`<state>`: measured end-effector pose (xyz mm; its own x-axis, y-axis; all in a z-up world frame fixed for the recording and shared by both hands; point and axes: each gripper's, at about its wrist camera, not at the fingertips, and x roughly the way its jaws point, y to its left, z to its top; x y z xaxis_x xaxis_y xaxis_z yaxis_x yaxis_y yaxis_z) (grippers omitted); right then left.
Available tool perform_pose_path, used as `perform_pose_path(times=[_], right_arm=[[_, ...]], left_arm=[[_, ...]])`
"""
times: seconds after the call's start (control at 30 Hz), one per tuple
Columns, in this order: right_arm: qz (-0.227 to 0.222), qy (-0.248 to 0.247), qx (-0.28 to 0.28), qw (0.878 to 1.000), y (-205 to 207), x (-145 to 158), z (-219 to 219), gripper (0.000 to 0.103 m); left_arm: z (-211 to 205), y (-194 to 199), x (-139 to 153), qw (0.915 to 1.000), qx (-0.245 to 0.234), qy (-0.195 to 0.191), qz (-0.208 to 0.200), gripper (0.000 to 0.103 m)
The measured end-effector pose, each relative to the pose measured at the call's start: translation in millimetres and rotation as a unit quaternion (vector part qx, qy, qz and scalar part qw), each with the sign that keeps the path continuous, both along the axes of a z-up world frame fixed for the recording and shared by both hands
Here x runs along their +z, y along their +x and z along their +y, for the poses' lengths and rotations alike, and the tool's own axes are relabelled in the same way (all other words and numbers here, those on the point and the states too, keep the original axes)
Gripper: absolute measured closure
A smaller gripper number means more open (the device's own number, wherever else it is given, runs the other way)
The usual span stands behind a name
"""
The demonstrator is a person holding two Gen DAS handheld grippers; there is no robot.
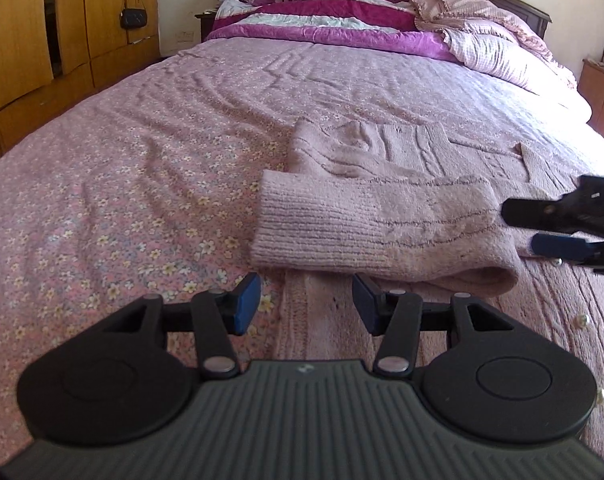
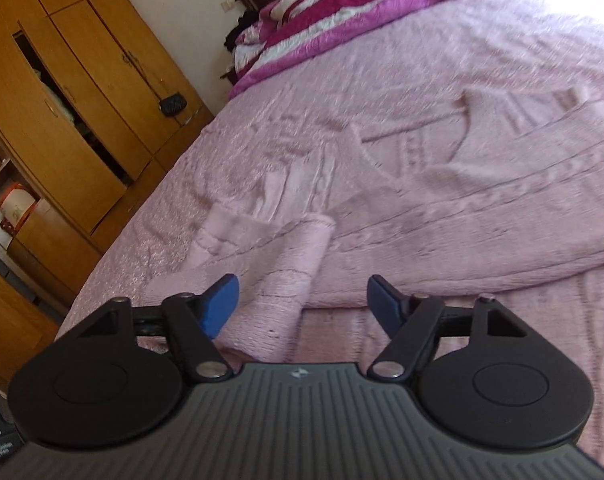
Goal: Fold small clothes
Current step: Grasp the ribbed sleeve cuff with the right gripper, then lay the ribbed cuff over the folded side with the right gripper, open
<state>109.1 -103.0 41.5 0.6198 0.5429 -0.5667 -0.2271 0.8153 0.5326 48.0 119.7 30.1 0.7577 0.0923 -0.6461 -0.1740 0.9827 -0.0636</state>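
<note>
A pale pink knitted sweater (image 1: 382, 168) lies flat on the bed, with one sleeve (image 1: 366, 228) folded across its body, ribbed cuff to the left. My left gripper (image 1: 306, 306) is open and empty, just short of the sleeve, over the sweater's near edge. My right gripper (image 2: 302, 304) is open and empty, hovering over the folded sleeve (image 2: 293, 276); it also shows at the right edge of the left wrist view (image 1: 542, 228). The sweater's body (image 2: 482, 216) spreads to the right in the right wrist view.
The bed has a pink floral sheet (image 1: 121, 200). Rumpled magenta and white quilts (image 1: 322, 20) are piled at the headboard. Wooden wardrobes (image 2: 61, 120) stand along the left wall, a small black bag (image 1: 133, 18) hanging on one. A wooden cabinet (image 1: 602, 88) is at the right.
</note>
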Motion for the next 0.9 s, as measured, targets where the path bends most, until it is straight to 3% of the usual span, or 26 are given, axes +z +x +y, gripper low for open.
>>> perform_pose_path(times=[0.17, 0.23, 0.3, 0.47, 0.6, 0.7, 0.9], right_arm=[[0.026, 0.003, 0.012, 1.000, 18.9, -9.3, 16.7, 0.045], [0.033, -0.001, 0.020, 0.999, 27.2, -10.7, 23.5, 0.063], [0.031, -0.014, 0.024, 0.999, 33.6, -7.1, 27.3, 0.092], [-0.051, -0.048, 0.031, 0.997, 33.1, 37.8, 28.4, 0.093], [-0.103, -0.097, 0.021, 0.990, 32.2, 62.5, 25.8, 0.093], [-0.093, -0.134, 0.016, 0.986, 38.4, 53.3, 24.6, 0.093], [-0.049, -0.180, -0.009, 0.982, 51.5, 3.9, 19.2, 0.092]], left_arm=[[1.7, 6.3, -1.5, 0.9999, -0.003, 0.001, -0.016, 0.050], [2.7, 8.4, -3.2, 0.9998, -0.001, 0.000, -0.018, 0.050], [3.9, 11.0, -5.2, 0.9999, 0.003, -0.002, -0.015, 0.050], [4.5, 15.9, -12.6, 0.9989, 0.019, 0.042, 0.005, 0.049], [10.3, 16.1, -13.8, 0.9993, 0.021, 0.029, 0.006, 0.048], [9.1, 15.7, -15.0, 0.9992, 0.019, 0.035, 0.005, 0.048], [7.9, 15.1, -16.0, 0.9990, 0.015, 0.043, 0.003, 0.048]])
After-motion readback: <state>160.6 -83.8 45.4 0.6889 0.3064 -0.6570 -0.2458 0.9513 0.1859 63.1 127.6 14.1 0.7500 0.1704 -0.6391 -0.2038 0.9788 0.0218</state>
